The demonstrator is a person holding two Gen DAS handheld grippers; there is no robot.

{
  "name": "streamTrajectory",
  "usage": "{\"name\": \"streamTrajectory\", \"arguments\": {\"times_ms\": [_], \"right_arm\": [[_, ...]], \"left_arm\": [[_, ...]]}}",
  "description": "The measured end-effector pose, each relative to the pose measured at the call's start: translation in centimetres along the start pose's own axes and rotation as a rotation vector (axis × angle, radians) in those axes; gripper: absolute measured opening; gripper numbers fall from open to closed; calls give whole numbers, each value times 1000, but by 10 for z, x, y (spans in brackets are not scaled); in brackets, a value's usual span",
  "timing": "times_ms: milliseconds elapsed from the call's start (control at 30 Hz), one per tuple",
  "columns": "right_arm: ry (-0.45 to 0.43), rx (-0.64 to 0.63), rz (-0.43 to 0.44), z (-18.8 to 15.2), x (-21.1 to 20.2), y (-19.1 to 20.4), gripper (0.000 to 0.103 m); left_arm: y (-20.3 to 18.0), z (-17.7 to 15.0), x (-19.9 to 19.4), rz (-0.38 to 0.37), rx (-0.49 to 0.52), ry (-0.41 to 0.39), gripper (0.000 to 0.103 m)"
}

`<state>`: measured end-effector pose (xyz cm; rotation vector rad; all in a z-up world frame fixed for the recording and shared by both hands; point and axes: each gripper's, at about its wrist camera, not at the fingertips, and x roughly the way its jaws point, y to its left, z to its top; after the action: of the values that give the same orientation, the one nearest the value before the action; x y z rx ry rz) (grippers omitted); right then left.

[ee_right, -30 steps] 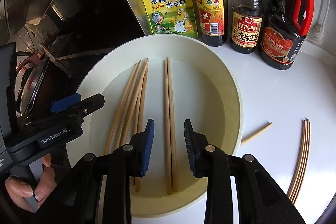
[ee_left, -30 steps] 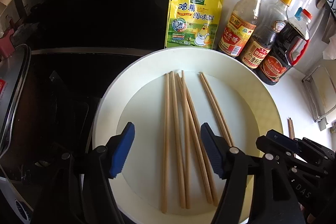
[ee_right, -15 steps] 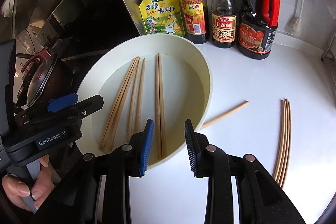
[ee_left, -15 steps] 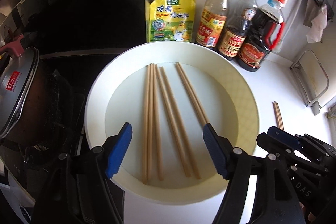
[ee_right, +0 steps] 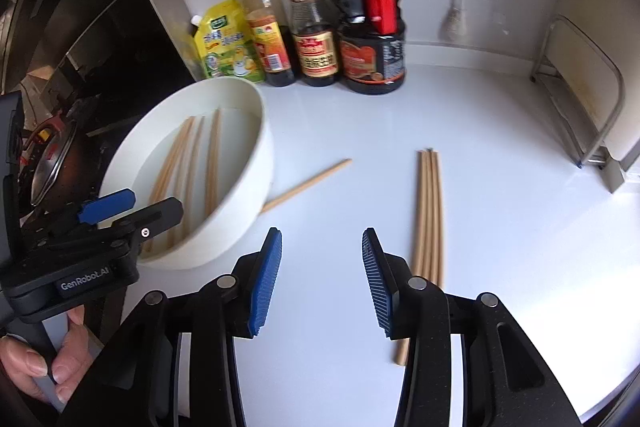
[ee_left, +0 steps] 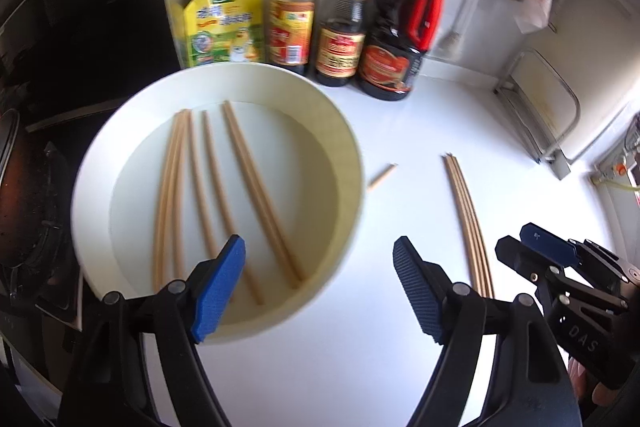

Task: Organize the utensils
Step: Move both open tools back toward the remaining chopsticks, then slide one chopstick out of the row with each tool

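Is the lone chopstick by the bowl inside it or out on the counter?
Out. The lone chopstick lies on the white counter, one end hidden behind the bowl.

"GenRobot.AI" stands in pale letters on the black plastic body of the left gripper (ee_right: 90,277), seen from the right wrist; "DAS" stands on the black body of the right gripper (ee_left: 582,337); bottle and pouch labels are too blurred to read

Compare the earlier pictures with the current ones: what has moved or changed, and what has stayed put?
Both tools swung right, off the bowl toward the chopstick bundle on the counter. The left tool and right tool are opening, nothing between their jaws. Chopsticks in the bowl, the loose chopstick and the bottles stayed.
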<state>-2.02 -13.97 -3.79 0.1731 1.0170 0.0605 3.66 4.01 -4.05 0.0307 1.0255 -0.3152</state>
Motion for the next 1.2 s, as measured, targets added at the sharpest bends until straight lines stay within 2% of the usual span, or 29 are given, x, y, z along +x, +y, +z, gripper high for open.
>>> {"name": "streamTrajectory", "arguments": {"times_ms": [167, 400, 867, 1200], "right_arm": [[21, 34, -63, -17, -1, -43, 40], [63, 57, -87, -36, 17, -85, 40], [78, 0, -75, -44, 67, -97, 40], [81, -25, -65, -49, 75, -96, 40]], "left_arm": [[-36, -5, 8, -37, 26, 9, 77], [-75, -15, 28, -46, 59, 33, 78], [-96, -41, 70, -1, 58, 85, 78], [-97, -43, 78, 15, 40, 87, 78]]}}
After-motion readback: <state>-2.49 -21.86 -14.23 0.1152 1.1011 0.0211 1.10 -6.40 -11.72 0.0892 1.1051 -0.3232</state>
